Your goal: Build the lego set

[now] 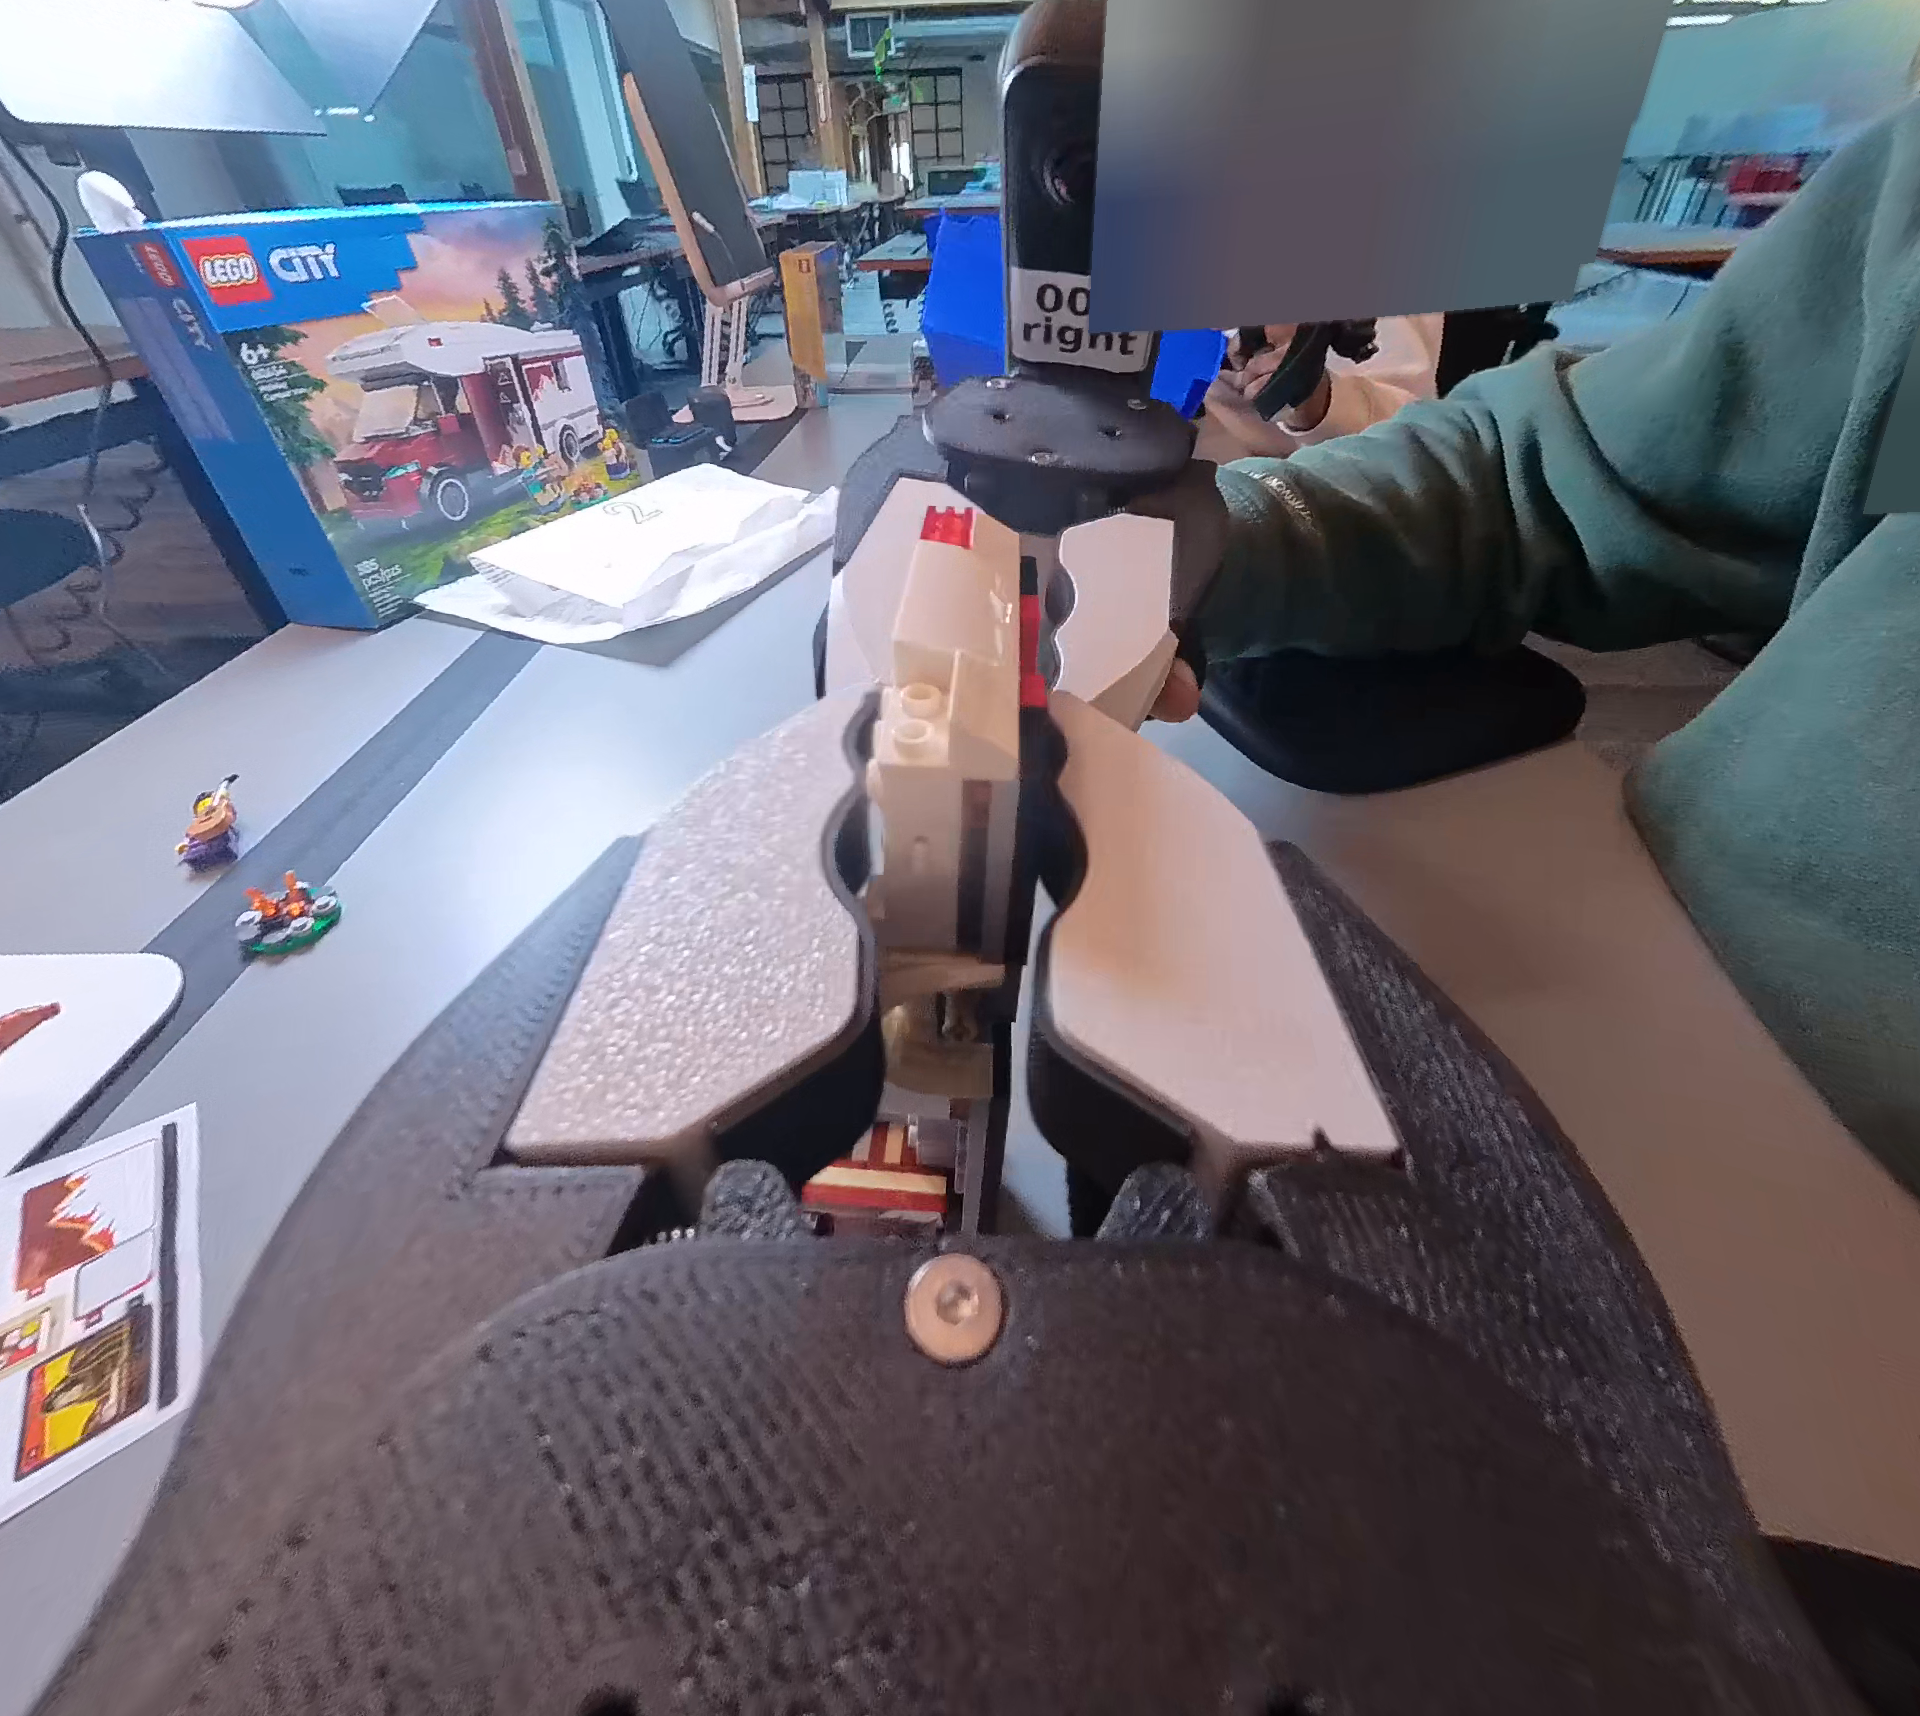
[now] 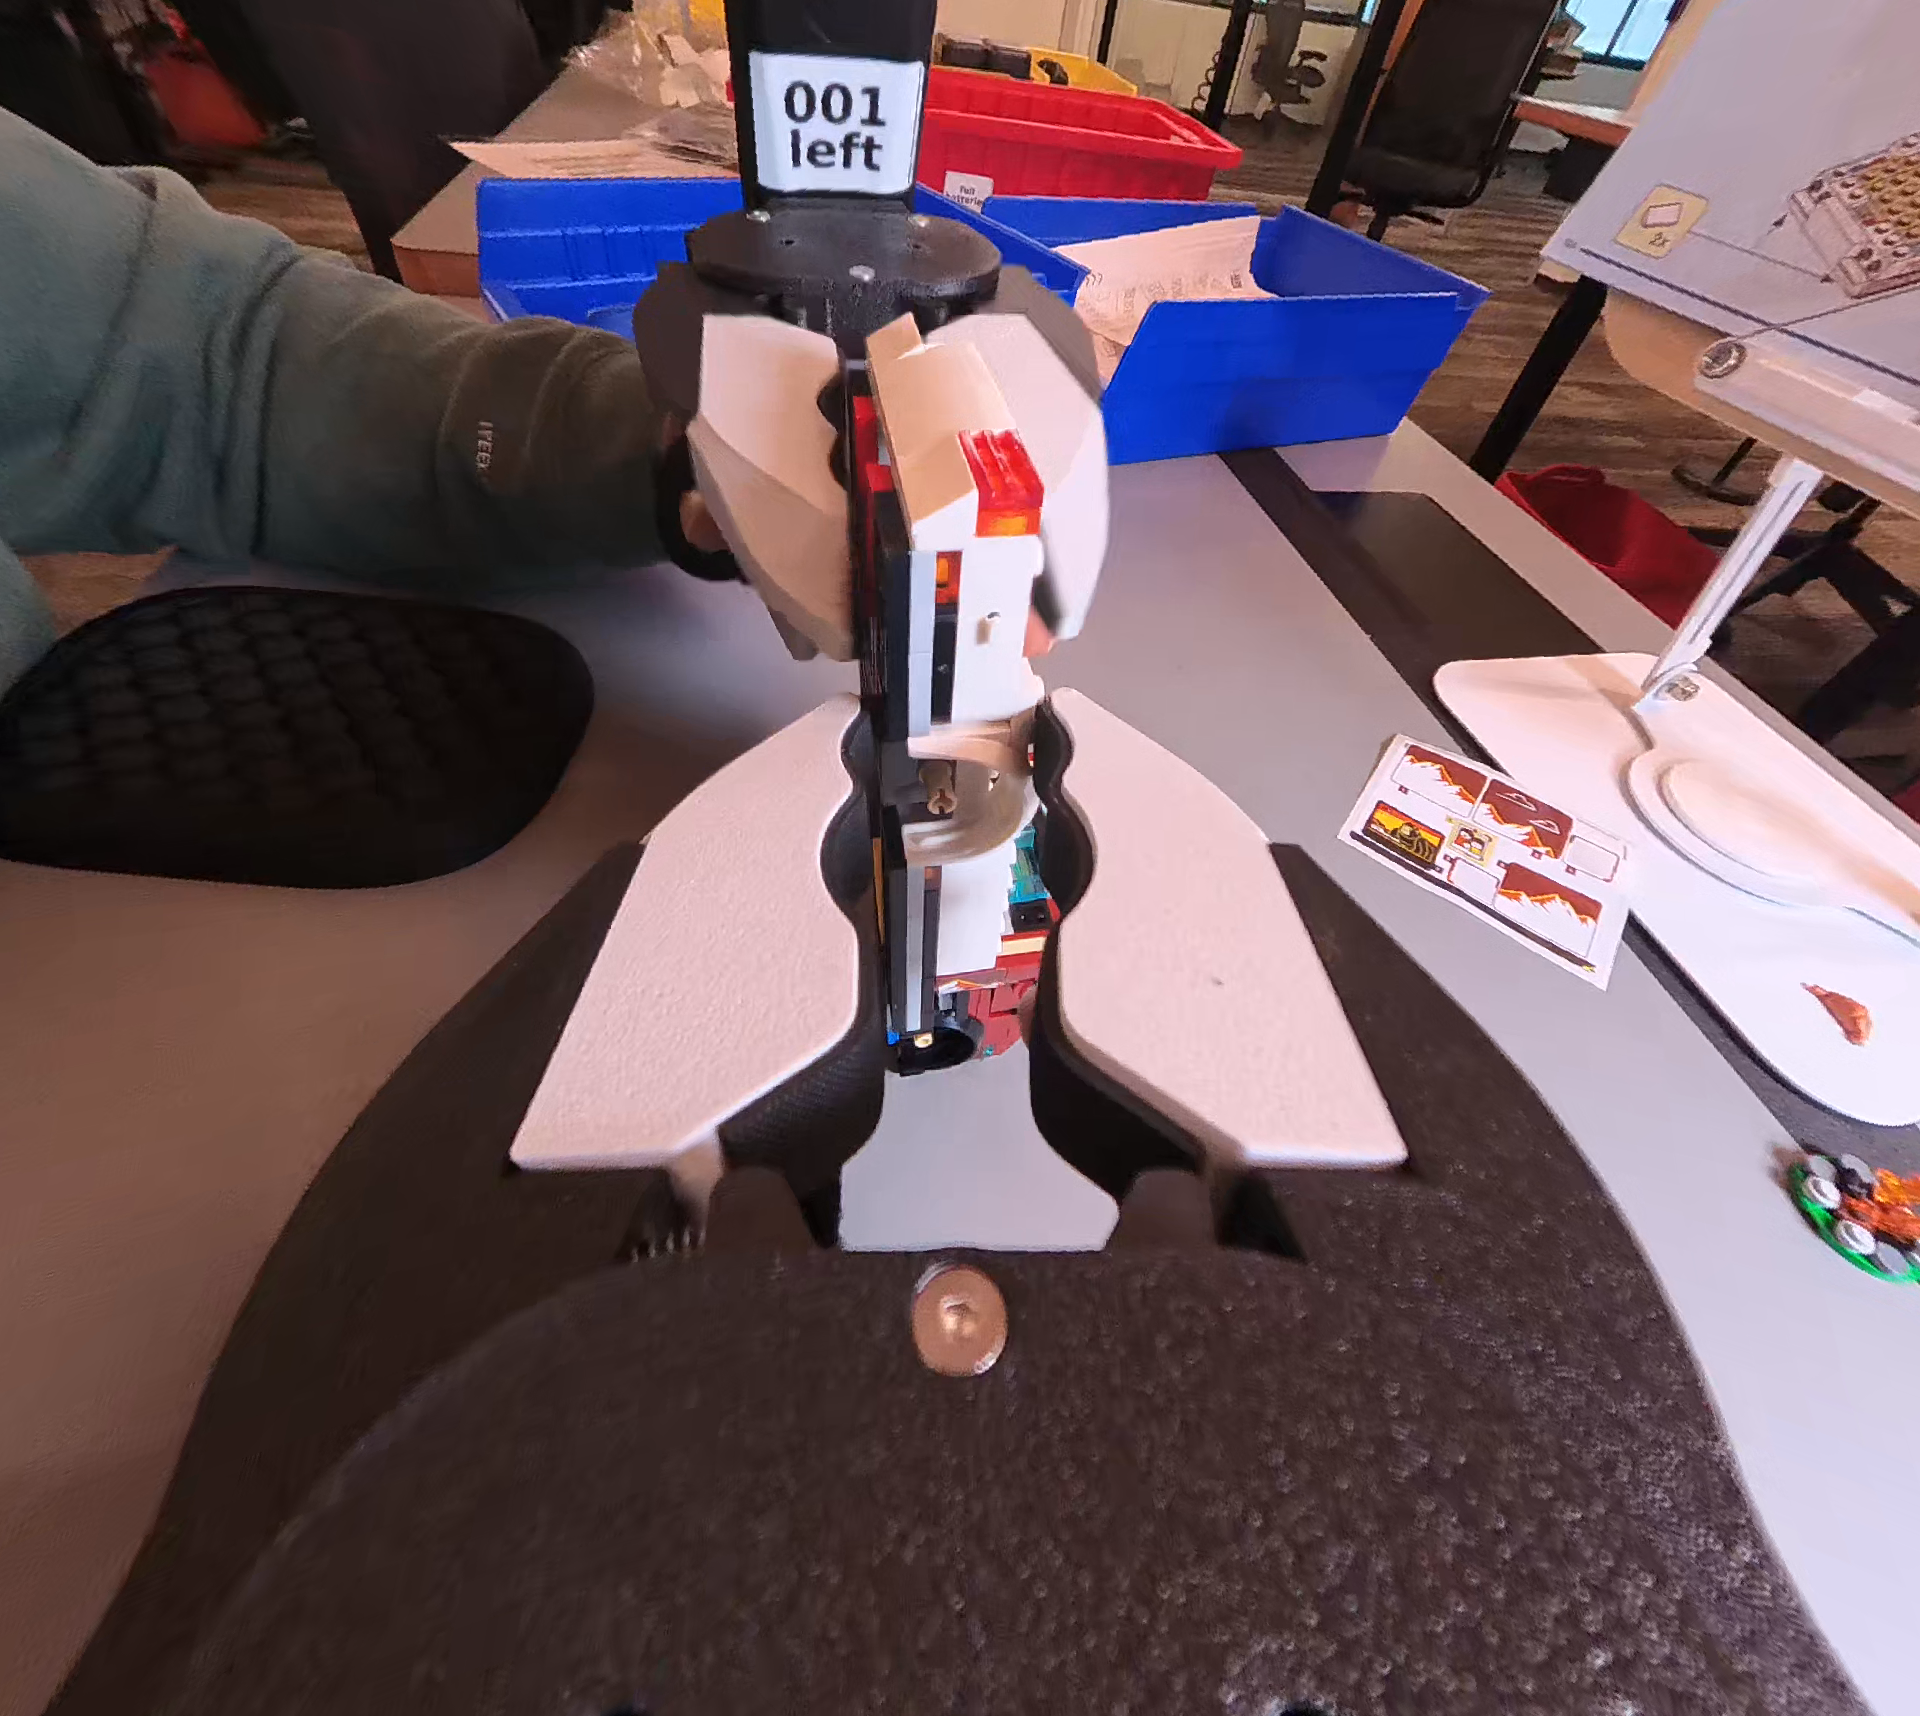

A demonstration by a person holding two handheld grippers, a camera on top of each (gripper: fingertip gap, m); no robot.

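Both grippers face each other across the bench (image 2: 1299, 586), with the lego model (image 1: 951, 793) strung between them, clear of the surface. Left gripper (image 1: 951, 845): fingers (image 1: 727, 928) closed down to a narrow gap, clamped on the near end of the model, white brick stack filling the space between them. Right gripper (image 2: 951, 866): fingers (image 2: 1195, 949) likewise drawn in around the opposite end, the red and dark parts seated deep between them, toward the palm. So each pair has hold of one end, and neither is nearer than the other; the model is shared. Long axis runs straight out along both sets of fingers, from one gripper to the other, roughly level; the build looks thin side to side and tall in the vertical. From the right wrist view the red-and-orange transparent piece (image 2: 1003, 482) sits on the far half, just ahead of the left fingers, facing up and to the right of the fingers. Judgement: any pressing or parting of the halves would have to go along that shared axis, fingers toward or away from each other; a sideways twist risks snapping the thin section. Off to the right of the right fingers lie the sticker sheet (image 2: 1486, 856) and the campfire piece (image 2: 1860, 1214), well apart. To the left of the left fingers stands the set box (image 1: 353, 399), also well apart.
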